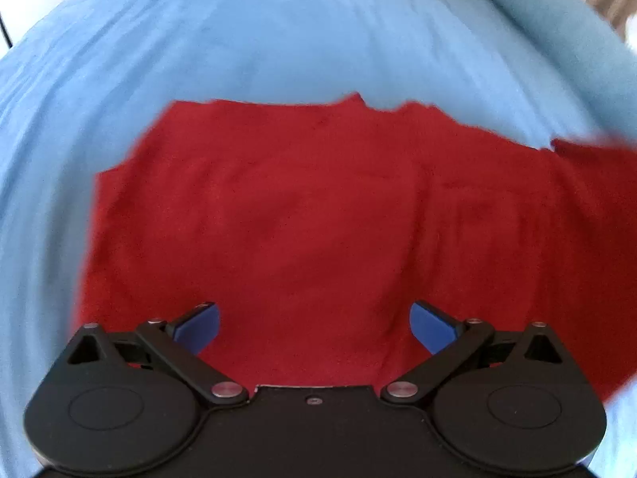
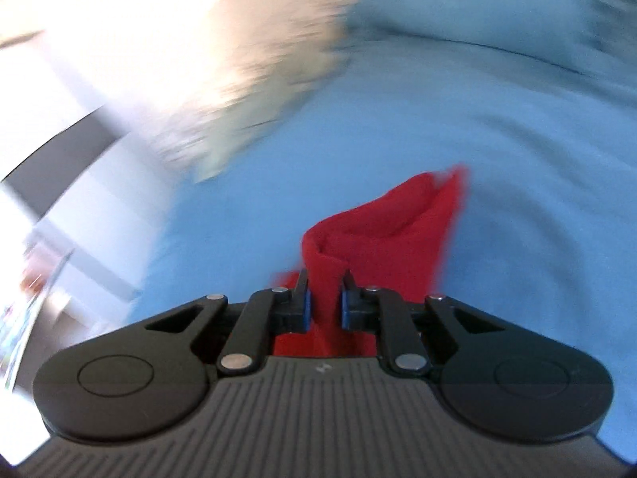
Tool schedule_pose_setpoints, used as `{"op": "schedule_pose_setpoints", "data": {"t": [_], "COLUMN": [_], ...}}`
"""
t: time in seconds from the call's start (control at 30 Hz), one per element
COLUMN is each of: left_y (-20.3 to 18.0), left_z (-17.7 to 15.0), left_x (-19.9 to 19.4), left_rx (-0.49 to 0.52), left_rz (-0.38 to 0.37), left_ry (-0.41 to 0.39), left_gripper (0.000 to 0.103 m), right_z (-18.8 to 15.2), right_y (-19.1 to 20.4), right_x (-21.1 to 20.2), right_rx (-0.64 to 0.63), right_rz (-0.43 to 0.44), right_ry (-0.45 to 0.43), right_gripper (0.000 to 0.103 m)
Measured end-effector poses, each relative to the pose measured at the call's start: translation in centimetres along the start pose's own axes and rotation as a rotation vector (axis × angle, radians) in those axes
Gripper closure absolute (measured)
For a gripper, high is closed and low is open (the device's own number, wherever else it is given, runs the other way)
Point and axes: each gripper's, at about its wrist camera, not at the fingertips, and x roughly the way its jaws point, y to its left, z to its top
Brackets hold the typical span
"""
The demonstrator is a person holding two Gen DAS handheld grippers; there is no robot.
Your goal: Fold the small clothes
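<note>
While the red garment lies mostly flat on the blue sheet, filling the middle of the left wrist view, one end is off the surface: lifted red flap at the right edge of that frame. Long axis running left-right across the frame, so the fold likely goes right end over toward the left.

Right gripper: pressed nearly together, pinching a bunched ridge of red fabric between the blue pads; cloth rising in a cone above the fingers toward frame centre. Heavy blur in the upper left of the right wrist view (pale shape there, cannot tell what).

Left gripper: spread wide, blue pads well apart, nothing between them. Hovering over the near hem at bottom centre, angled steeply down onto the cloth. No contact visible.

Judgement: right side holds the carried edge, left is nearer the flat body and placed to pin or grab the near hem. Key relation: held corner at frame right, landing zone at the left edge of the garment. Risk: bunched pinch dragging the whole piece instead of folding it.
</note>
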Motion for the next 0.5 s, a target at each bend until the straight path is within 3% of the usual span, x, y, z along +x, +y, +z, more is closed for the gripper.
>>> {"op": "schedule_pose_setpoints", "data": {"t": [0.1,0.23,0.37,0.5], "left_y": [4.3,10.0,14.0,15.4], "left_z": [-1.4,-5.0,-8.6,-10.7], "left_x": [-3.4,-5.4,-4.9,-4.9], "left_rx": [-0.004,-0.001,-0.042,-0.087], "left_rz": [0.028,0.082,0.11,0.085], "left_ry": [-0.012,0.011,0.059,0.045], "left_gripper": [0.0,0.0,0.0,0.0], "right_z": [-1.1,-6.7,-13.6,-14.6], "right_y": [7.9,13.5,14.0,13.5], "right_x": [2.9,8.1,14.1,14.6], "right_rx": [-0.219,-0.435,-0.536,-0.535], "right_rz": [0.208,0.347,0.316,0.306], "right_ry": [0.123,0.358,0.594,0.602], "right_gripper": [0.075,0.076,0.076,0.076]}}
